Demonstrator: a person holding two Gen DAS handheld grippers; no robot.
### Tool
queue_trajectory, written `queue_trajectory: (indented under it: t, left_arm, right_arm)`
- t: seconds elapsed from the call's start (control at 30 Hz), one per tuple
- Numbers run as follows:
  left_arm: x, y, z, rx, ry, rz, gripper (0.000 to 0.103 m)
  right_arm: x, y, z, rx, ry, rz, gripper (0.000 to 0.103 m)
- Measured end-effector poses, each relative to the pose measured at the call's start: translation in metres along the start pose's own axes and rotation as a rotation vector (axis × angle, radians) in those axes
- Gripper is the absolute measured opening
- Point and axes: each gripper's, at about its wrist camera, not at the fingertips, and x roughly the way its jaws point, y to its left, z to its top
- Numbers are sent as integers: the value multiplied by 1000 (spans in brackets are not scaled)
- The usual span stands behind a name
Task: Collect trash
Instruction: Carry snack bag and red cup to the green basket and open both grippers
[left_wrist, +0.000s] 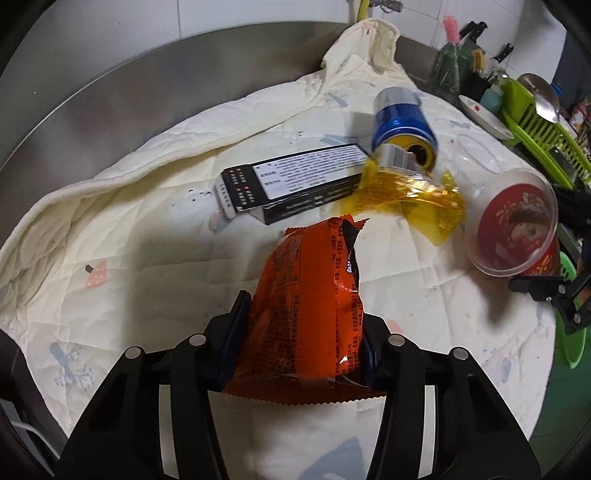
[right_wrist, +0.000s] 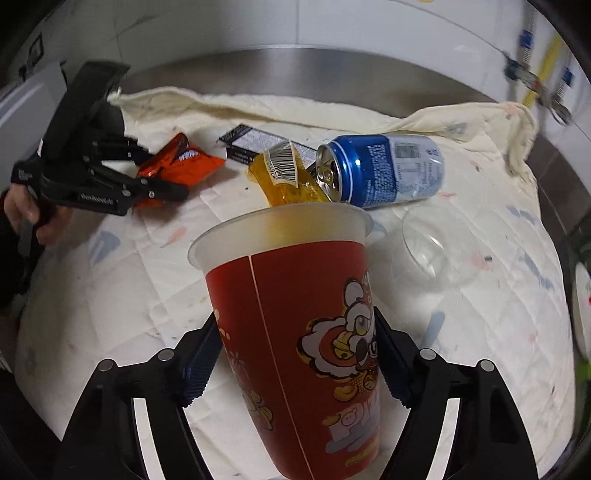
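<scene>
My left gripper (left_wrist: 306, 310) is shut on an orange snack bag (left_wrist: 314, 280), its blue pads pressing both sides. The bag stands up from the cream quilted cloth (left_wrist: 129, 236). My right gripper (right_wrist: 295, 321) is shut on a red printed plastic cup (right_wrist: 303, 314), which is tilted with its frosted rim pointing away. In the left wrist view this cup (left_wrist: 513, 236) hangs at the right, above its shadow. Beyond lie a blue drink can (right_wrist: 384, 170) on its side, a crumpled yellow wrapper (right_wrist: 288, 181) with a barcode label, and a black and white carton (left_wrist: 295, 177).
A clear plastic dome lid (right_wrist: 432, 251) lies on the cloth to the right of the cup. The cloth covers a steel counter (left_wrist: 147, 74) with a raised back wall. A green dish rack (left_wrist: 543, 125), a plate (left_wrist: 484, 114) and a green basin (left_wrist: 572, 343) stand at the right.
</scene>
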Motion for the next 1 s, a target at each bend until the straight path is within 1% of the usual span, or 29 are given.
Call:
queue_trajectory:
  t: [0.13,0.3,0.4,0.53,0.63,0.8,1.0]
  left_arm:
    - [-13,-12,-5,12,-24,-33,49]
    - [-32,-34,-9,48,-54,-79,49]
    - [-41,-58,-12,98,-67,-109,49]
    - [-48,-89,-12,145,-78,-156,49]
    - [-52,-119,-13,196,-85,-189,49]
    - [-55,-165,-15,266,-80,-248,49]
    - [-52,-229,-17,359,-68,-318,49]
  right_arm:
    - [-20,4,-19,70,-45,-7,72]
    - [-48,5,-49,195,-106,-37,71]
    - [-66,6,-70,263,-144,-57,70]
    - [-89,3,-98,338,-163,-104,69]
    - [-110,-1,-122,399,-188,-137,69]
    - [-148,-18,-172,514,-203,-236,69]
    - [-179,-42,-235,625,-154,-417,69]
